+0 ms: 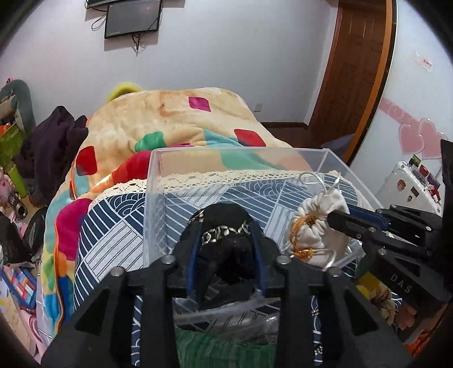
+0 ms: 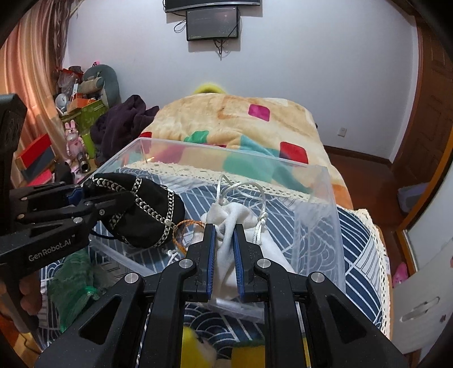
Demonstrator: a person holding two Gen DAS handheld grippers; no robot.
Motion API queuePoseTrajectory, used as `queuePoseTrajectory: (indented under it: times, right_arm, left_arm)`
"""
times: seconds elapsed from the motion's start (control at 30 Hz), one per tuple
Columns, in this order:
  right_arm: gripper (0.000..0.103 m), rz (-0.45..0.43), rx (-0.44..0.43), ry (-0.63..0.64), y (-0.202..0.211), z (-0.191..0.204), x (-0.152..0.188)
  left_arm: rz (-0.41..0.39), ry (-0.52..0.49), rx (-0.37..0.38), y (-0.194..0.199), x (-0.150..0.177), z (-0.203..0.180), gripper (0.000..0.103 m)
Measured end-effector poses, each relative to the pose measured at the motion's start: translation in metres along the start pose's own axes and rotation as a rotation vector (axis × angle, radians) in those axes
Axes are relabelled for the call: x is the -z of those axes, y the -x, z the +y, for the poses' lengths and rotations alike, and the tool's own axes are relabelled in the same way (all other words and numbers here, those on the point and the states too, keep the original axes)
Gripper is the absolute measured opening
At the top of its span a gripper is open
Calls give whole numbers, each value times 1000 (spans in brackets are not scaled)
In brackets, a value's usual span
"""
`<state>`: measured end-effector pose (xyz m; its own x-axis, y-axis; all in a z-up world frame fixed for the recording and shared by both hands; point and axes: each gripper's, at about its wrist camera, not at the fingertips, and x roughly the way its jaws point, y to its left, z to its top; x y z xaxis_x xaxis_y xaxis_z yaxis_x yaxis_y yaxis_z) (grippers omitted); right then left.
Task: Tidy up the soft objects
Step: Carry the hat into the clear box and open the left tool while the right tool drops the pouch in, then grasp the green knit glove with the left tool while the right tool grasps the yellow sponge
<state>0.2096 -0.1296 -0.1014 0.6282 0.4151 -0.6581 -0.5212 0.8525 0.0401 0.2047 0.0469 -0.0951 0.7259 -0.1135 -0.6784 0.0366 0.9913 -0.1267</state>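
Home bedroom — blanket-covered bed (image 2: 240, 119), wall-mounted screen (image 2: 212, 24)

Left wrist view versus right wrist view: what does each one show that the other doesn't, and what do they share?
Only the left wrist view shows the pink heart decals on the wall and the white suitcase below them. Only the right wrist view shows the peach curtain and the pink bunny figure beside the bed.

Both show the clear plastic bin on the bed, the left tool shut on the black pouch, the right tool shut on the white drawstring pouch, the colorful blanket and the wall screen.
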Motion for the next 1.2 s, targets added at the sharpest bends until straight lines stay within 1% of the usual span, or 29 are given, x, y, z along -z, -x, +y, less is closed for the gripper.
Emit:
queuePoseTrajectory:
  times: [0.03, 0.1, 0.17, 0.2, 0.23, 0.27, 0.3, 0.37, 0.43, 0.47, 0.53, 0.63, 0.73, 0.9, 1.07, 1.2]
  right_arm:
    - [12, 3, -10, -7, 1, -1, 0]
    - [12, 8, -25, -22, 2, -4, -1]
    - [18, 2, -32, -27, 8, -6, -1]
    - [25, -6, -32, -30, 11, -6, 0]
    - [34, -16, -33, -33, 14, -6, 0]
    - [39, -24, -36, -34, 18, -6, 1]
    - [46, -32, -37, -34, 20, -6, 0]
    - [51, -48, -37, -32, 26, -6, 0]
    - [60, -65, -36, -30, 33, -5, -1]
    - [62, -79, -30, -27, 38, -5, -1]
    - [73, -107, -18, -24, 46, -5, 0]
    - [82, -150, 3, -20, 59, -6, 3]
    - [83, -178, 16, -33, 69, -11, 9]
    - [84, -165, 32, -73, 69, -23, 25]
    - [84, -105, 49, -114, 56, -35, 46]
    - [84, -46, 20, -166, 39, -45, 62]
  left_arm:
    - [-3, 0, 7, 3, 1, -1, 43]
    - [-17, -6, 4, 8, 1, -2, 50]
    - [-36, -21, 2, 16, 2, -6, 52]
    - [-41, -23, 5, 20, 2, -7, 55]
    - [-46, -23, 11, 24, 2, -8, 59]
    - [-53, -20, 16, 28, 2, -8, 61]
    - [-63, -17, 19, 33, 2, -8, 63]
    - [-81, -16, 13, 42, 2, -8, 65]
    - [-104, -14, 4, 52, 3, -8, 74]
    - [-116, -14, -2, 56, 4, -8, 76]
    - [-143, -17, -18, 65, 5, -7, 82]
    - [-165, -23, -49, 75, 12, -4, 91]
    - [-153, -12, -58, 77, 20, 1, 94]
    - [-99, 6, -35, 71, 42, 5, 95]
    - [-36, 5, -45, 61, 67, 7, 95]
    - [10, -7, -57, 52, 87, 10, 95]
